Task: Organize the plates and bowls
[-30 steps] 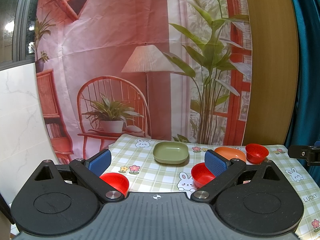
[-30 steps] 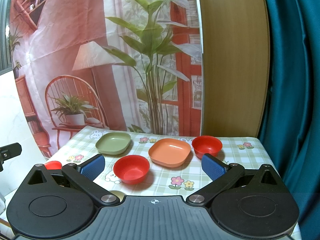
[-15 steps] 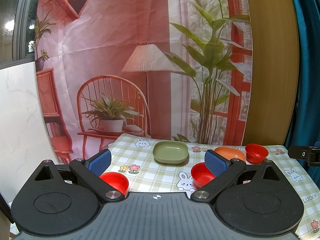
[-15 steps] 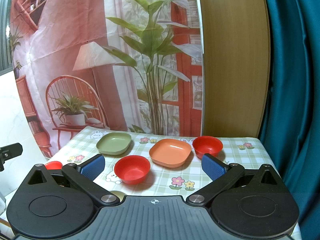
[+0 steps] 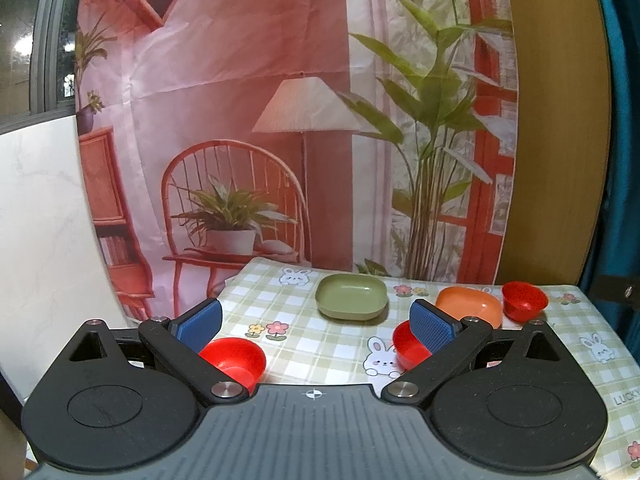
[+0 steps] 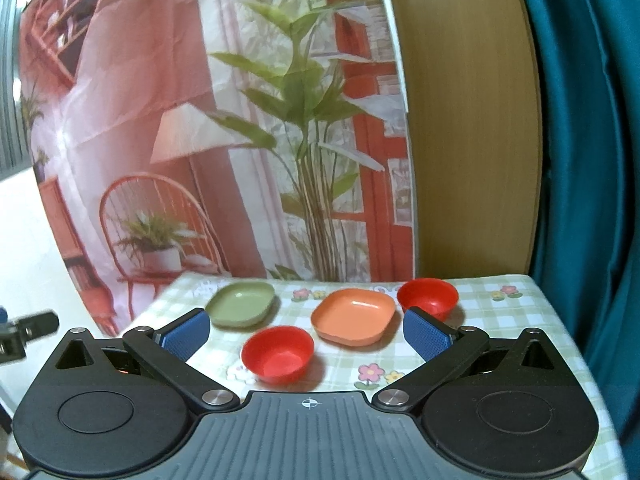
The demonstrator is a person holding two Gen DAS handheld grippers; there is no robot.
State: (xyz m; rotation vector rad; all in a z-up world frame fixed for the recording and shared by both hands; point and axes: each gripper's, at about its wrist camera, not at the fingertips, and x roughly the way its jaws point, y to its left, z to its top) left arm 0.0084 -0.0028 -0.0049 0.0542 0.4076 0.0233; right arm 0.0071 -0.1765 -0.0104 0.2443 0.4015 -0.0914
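Observation:
On the checked tablecloth [image 5: 320, 344] lie a green plate [image 5: 352, 296], an orange plate [image 5: 468, 306] and three red bowls: near left [image 5: 234, 358], middle [image 5: 408, 346], far right [image 5: 524, 300]. My left gripper [image 5: 316, 326] is open and empty, held above the table's near edge. In the right wrist view the green plate [image 6: 242, 304], orange plate [image 6: 354, 316], middle red bowl [image 6: 278, 354] and far red bowl [image 6: 428, 298] show. My right gripper [image 6: 306, 330] is open and empty, with the middle bowl just ahead between its fingers.
A printed backdrop [image 5: 280, 120] hangs behind the table. A wooden panel [image 6: 468, 120] and a teal curtain [image 6: 592, 160] stand at the right. A white marble-look panel [image 5: 44, 220] is at the left. The table's right edge [image 6: 560, 320] is close to the curtain.
The right gripper has swung and tilted, moving a little closer to the middle red bowl and orange plate. The left gripper has hardly moved. Both stay open.

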